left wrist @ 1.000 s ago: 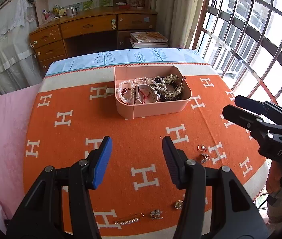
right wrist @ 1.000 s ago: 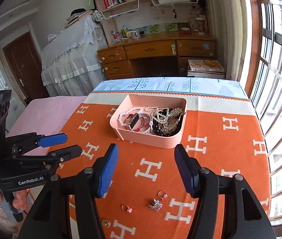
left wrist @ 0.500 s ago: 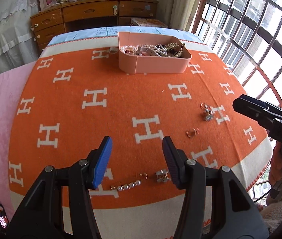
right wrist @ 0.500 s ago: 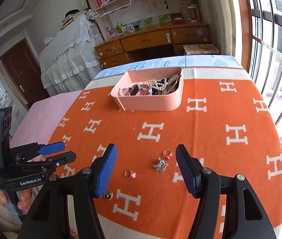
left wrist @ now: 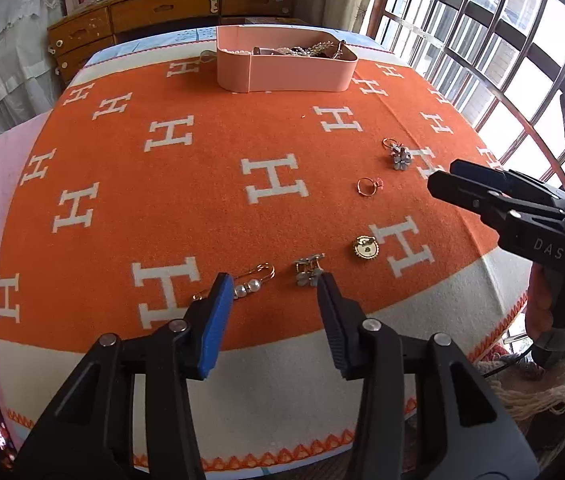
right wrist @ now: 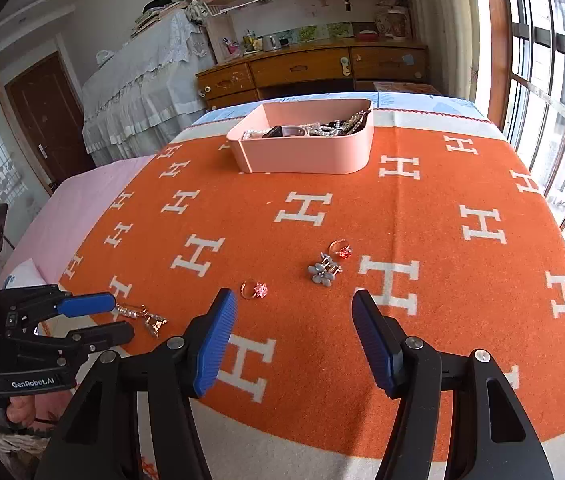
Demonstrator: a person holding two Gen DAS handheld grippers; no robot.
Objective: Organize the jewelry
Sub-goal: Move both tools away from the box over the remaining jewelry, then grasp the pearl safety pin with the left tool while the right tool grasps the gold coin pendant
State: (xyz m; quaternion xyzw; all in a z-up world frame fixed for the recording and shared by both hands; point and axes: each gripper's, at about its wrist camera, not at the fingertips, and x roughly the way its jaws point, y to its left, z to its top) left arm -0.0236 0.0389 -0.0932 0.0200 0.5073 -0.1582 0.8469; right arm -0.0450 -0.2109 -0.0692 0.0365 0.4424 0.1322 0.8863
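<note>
Jewelry lies scattered on the near part of the orange blanket (left wrist: 210, 208), while the pink box (left wrist: 286, 74) that already holds a heap of beads and chains stands well beyond it, toward the far edge. In the left wrist view, the left gripper (left wrist: 272, 286) points down at the pearl safety pin (left wrist: 248, 283), whose long axis runs slantwise from lower left to upper right; the pin sits in the gap and passes behind the blue pad, its hooked end showing free toward the middle. Its jaws are closing, nothing is pressed between them yet, and the small flower clip (left wrist: 307, 269) lies just off the tip of the other finger, so I judge either piece could end up in the bite. Farther right lie the round gold brooch (left wrist: 365, 247), a pink-stone ring (left wrist: 368, 186) and a grey flower piece (left wrist: 400, 160); the right gripper reaches in from that side. In the right wrist view, the right gripper (right wrist: 294, 300) stands open and empty above the blanket, with the pink-stone ring (right wrist: 253, 290) just ahead of its left finger, the grey flower piece (right wrist: 324, 270) ahead between the fingers, and a red-stone ring (right wrist: 341, 249) beyond that. The left gripper (right wrist: 120, 316) shows at the lower left with the pin and the clip at its tips. I judge the left hand nearer its pick.
</note>
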